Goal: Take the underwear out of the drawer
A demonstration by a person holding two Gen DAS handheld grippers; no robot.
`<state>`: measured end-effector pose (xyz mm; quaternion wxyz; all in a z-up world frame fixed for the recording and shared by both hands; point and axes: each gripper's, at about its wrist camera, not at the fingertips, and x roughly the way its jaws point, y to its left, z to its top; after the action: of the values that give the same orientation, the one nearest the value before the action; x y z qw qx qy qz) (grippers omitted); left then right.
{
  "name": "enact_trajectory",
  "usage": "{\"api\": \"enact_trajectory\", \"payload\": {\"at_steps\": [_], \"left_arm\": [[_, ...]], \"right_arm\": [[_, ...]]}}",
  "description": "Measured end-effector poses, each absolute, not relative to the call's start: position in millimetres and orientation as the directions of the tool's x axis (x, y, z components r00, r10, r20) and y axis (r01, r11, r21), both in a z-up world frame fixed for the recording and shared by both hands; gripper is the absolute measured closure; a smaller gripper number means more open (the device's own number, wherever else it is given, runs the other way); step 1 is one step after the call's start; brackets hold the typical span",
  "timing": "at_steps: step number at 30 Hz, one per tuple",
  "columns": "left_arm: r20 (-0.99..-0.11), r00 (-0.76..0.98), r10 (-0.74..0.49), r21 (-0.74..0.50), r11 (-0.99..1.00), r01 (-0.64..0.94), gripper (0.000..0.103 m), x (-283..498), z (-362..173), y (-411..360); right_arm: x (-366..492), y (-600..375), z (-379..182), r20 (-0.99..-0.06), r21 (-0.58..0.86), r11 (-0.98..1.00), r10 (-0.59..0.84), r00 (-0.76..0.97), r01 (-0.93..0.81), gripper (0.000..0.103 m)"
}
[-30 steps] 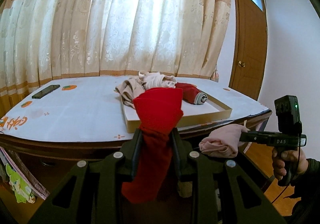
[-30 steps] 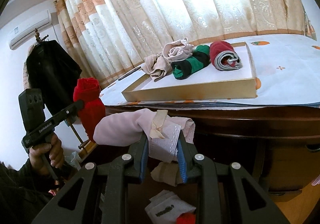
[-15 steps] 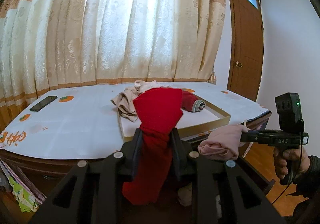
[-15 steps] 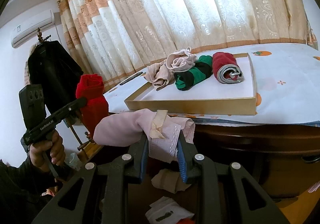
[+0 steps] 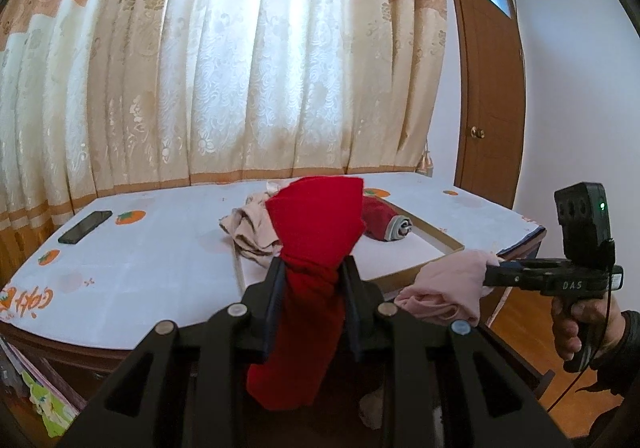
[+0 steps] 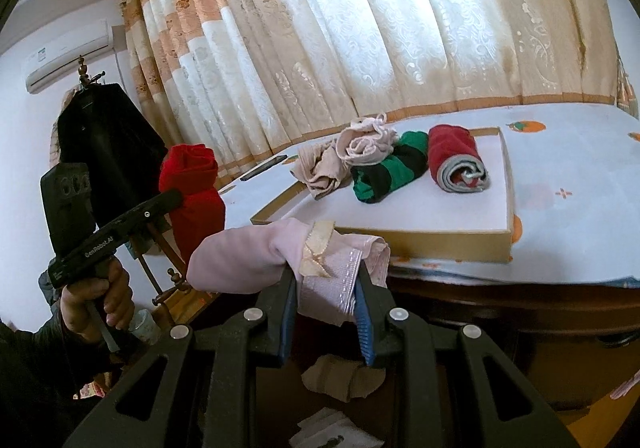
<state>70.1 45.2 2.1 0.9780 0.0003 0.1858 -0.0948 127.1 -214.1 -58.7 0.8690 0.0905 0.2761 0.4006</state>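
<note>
Red underwear (image 5: 316, 248) is pinched between the closed fingers of the left gripper (image 5: 313, 280), held up before the table (image 5: 152, 248). Pink underwear (image 6: 288, 260) with a bow is clamped in the right gripper (image 6: 326, 288). Beyond, at twelve o'clock, a shallow tray (image 6: 460, 244) on the table holds more rolled garments (image 6: 400, 164).

Daylight is glowing through the cream-and-orange patterned curtain (image 5: 240, 68) at twelve o'clock, washing out its centre. Fisheye distortion is bowing the edges, corners are vignetting black, and the foreground is lying shadowed.
</note>
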Motion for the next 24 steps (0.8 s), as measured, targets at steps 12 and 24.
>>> {"api": "enact_trajectory", "payload": {"at_steps": [12, 24], "left_arm": [[-0.376, 0.908, -0.184, -0.067, 0.983, 0.171, 0.078, 95, 11, 57], [-0.366, 0.912, -0.184, -0.047, 0.983, 0.179, 0.079, 108, 23, 55]], "right_arm": [[136, -211, -42, -0.387, 0.366, 0.66, 0.749, 0.537, -0.656, 0.075], [145, -204, -30, -0.374, 0.356, 0.657, 0.752, 0.542, -0.665, 0.075]]}}
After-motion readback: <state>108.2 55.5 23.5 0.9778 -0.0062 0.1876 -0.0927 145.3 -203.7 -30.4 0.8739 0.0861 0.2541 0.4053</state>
